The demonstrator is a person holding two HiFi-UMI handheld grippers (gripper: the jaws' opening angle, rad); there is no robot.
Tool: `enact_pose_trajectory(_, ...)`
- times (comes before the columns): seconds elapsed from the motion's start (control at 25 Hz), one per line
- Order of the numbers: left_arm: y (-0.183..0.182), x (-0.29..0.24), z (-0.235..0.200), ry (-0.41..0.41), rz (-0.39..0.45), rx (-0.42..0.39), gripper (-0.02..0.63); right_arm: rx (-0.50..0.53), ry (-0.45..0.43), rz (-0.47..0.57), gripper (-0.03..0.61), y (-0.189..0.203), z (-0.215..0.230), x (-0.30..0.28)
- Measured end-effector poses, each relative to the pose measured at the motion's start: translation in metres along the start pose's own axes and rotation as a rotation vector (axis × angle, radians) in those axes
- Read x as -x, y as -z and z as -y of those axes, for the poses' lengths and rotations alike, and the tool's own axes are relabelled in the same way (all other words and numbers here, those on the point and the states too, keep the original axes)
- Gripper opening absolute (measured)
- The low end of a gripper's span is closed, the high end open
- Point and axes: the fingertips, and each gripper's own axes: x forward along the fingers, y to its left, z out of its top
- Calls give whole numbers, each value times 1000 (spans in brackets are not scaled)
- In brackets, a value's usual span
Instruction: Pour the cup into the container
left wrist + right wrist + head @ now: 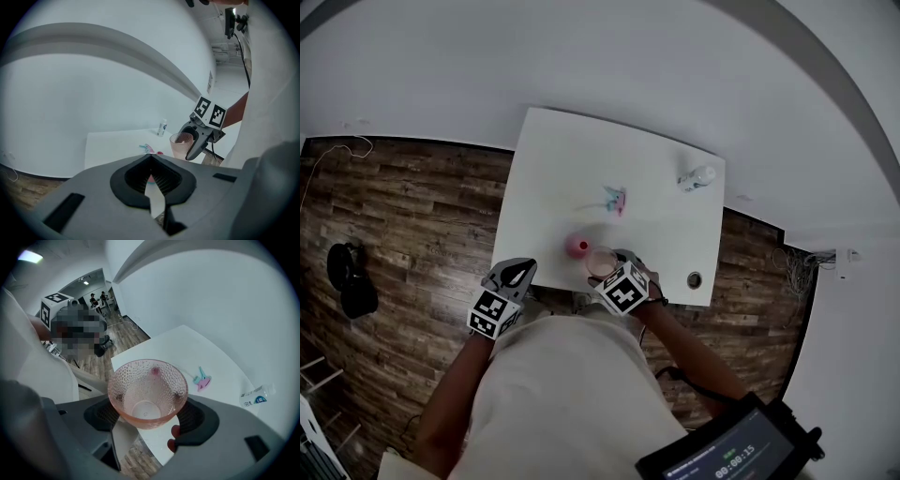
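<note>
Presently, left to right.

Left hand-held gripper [514, 272]: off the near-left corner of the desk [581, 159], about 7 o'clock of the desk top, over the wood floor. Jaws are pressed together with nothing between them. Idle, by the look of it.

Container [577, 247]: small, round and red, standing on the desk near the front edge, roughly 6 o'clock of the desk top. I take this for the pouring target. Its inside is too small to read.

Cup [600, 260]: pink, see-through, dimpled wall. It sits at 4 o'clock of the container, just beside it; touching or not, I cannot tell. The right hand-held gripper [617, 274] clamps it by the sides, one pad on each flank. The mouth faces up toward that gripper's camera, close to upright and only slightly tipped. It hangs over the desk's front edge, and whether its base rests on anything is not clear. The bottom looks bare, with one small pink speck on the far inner wall and no fill that I can make out.

Further right, well apart from the work, a pink-and-teal clip [614, 199] lies at 12 o'clock of the cup. A white bottle [697, 178] lies toward the desk's 2 o'clock corner.

Progress, as I judge it: the grasp is made and the cup is alongside the container. The mouth is not turned over the container, so the pour looks not yet done. Left to do: carry the rim over the red container and tip toward 10 o'clock.
</note>
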Motion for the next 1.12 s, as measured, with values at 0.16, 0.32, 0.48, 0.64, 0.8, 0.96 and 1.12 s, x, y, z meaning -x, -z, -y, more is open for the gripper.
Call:
enact_pose_trajectory(0.16,-5,-3,-4,9,6,-34,11,-2,-8,-41,364,0,0,-6)
enact_pose_trajectory(0.32,-7,-6,-9,20,8,-48,11,-5,-15,-79,363,0,1,-12)
enact_pose_trajectory(0.48,-5,-7,-13,35,-1,-54,11,-12,-19,-109,364,-2,1,-17)
enact_pose_trajectory(0.64,-3,-8,-15,49,-15,-61,11,-11,-21,-141,364,1,2,-21)
enact_pose_trajectory(0.8,-5,-9,-17,58,4,-66,11,-11,-36,-170,364,1,1,-21)
enact_pose_trajectory(0.96,-5,-9,-19,62,6,-64,11,-19,-56,-197,364,3,0,-23)
enact_pose_trajectory(1.12,-1,-9,-19,66,-7,-57,11,-14,-67,-221,364,4,-2,-24)
